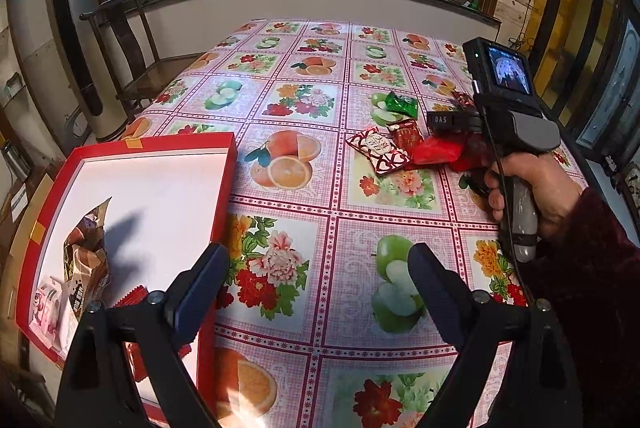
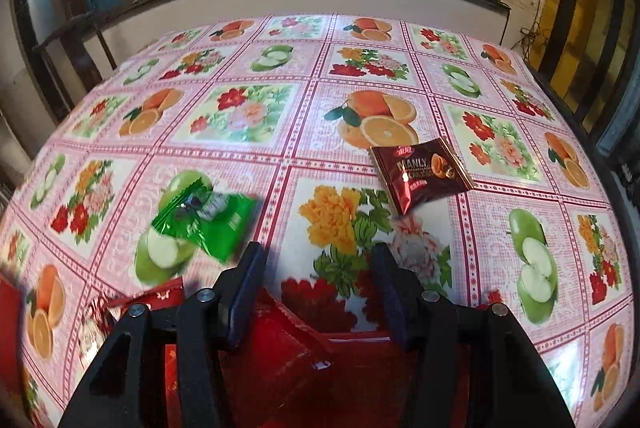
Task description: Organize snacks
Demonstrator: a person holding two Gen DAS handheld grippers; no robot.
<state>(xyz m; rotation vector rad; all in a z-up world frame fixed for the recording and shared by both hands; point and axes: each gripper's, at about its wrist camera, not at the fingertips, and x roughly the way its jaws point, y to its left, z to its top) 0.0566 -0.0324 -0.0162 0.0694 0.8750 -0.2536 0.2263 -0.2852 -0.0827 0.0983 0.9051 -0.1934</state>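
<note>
My left gripper [image 1: 316, 288] is open and holds nothing; it hovers over the tablecloth beside a red box [image 1: 224, 187] with a white inside. In the box lie a brown packet [image 1: 86, 260], a pink packet [image 1: 48, 308] and a red one [image 1: 134, 298]. Further right, a loose pile holds a green packet [image 1: 402, 103], a red-and-white heart packet [image 1: 378, 151] and red packets [image 1: 436, 149]. A hand holds the right gripper over that pile. In the right wrist view the right gripper [image 2: 320, 288] stands open above red packets [image 2: 304, 360], with the green packet [image 2: 208, 224] on its left and a brown packet [image 2: 420, 175] ahead on its right.
A fruit-and-flower tablecloth [image 1: 304, 75] covers the whole table. A dark wooden chair [image 1: 120, 47] and a tall white appliance [image 1: 68, 27] stand past the left edge. A windowed wall runs behind the far edge. The table's right edge [image 2: 592, 147] drops off near dark furniture.
</note>
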